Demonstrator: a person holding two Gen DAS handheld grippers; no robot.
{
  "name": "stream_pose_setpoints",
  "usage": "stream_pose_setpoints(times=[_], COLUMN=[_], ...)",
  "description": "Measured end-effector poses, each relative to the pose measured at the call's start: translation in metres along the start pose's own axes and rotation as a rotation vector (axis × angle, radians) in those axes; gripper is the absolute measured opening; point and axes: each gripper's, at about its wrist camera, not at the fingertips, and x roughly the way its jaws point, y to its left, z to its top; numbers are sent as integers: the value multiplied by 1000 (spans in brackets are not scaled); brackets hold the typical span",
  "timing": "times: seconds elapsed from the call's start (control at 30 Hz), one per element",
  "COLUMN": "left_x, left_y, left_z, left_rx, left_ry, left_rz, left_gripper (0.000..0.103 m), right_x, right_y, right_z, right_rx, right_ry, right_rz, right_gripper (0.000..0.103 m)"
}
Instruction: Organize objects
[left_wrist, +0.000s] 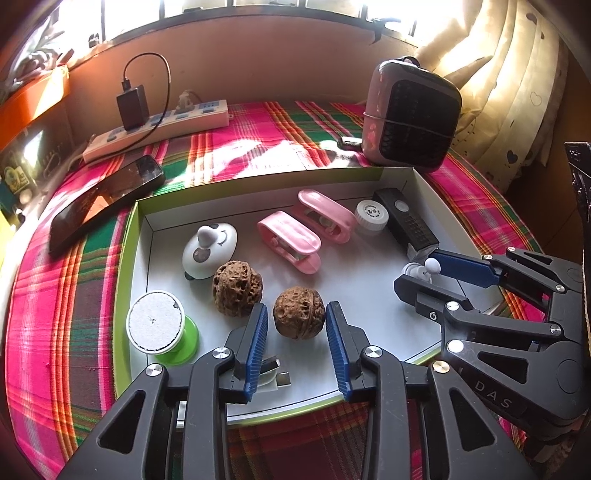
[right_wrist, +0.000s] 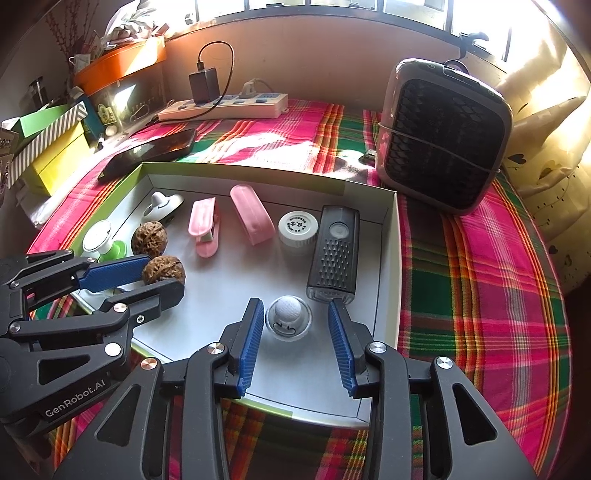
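Views: where the left wrist camera caught a USB plug (left_wrist: 275, 373) under its own left finger, hidden from the right wrist view.
Pose: both tilted down over the white tray (left_wrist: 373, 291), side by side.
Left gripper (left_wrist: 297, 325): fingers released, astride a walnut (left_wrist: 298, 312), gaps on both sides.
Right gripper (right_wrist: 295, 332): fingers released, flanking a white knobbed cap (right_wrist: 289, 320) near the tray's front, untouched.
Second walnut (left_wrist: 237, 288): just beside the first.

Two hand-held grippers, left gripper (left_wrist: 296, 325) and right gripper (right_wrist: 295, 325): black linked frames fitted with silver screws, ribbed blue finger pads (left_wrist: 255, 345), and white lettering printed on the bodies.
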Motion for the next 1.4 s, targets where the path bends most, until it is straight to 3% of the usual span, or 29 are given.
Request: stream_pose_setpoints(times=[0.33,0.77,1.1,1.4], left_x=[-7,-35,-65,-73], left_y=[-2,4,5,3], left_z=[-1,-12,-35,-62], left_rx=[26,-22,-35,-45], left_ry=[-16,-76,-113,-77], left_rz=[53,69,122,125], left_gripper=[33,34,34,34], right_x=[-4,-32,-59,-71], right_y=[1,9,21,33], right_z=[-2,-11,-28,-50], right_rx=[16,56,86,73], right_ry=[-9,-85,-142,-137], right_rz=[-3,18,23,7], right_gripper=[45,47,52,54])
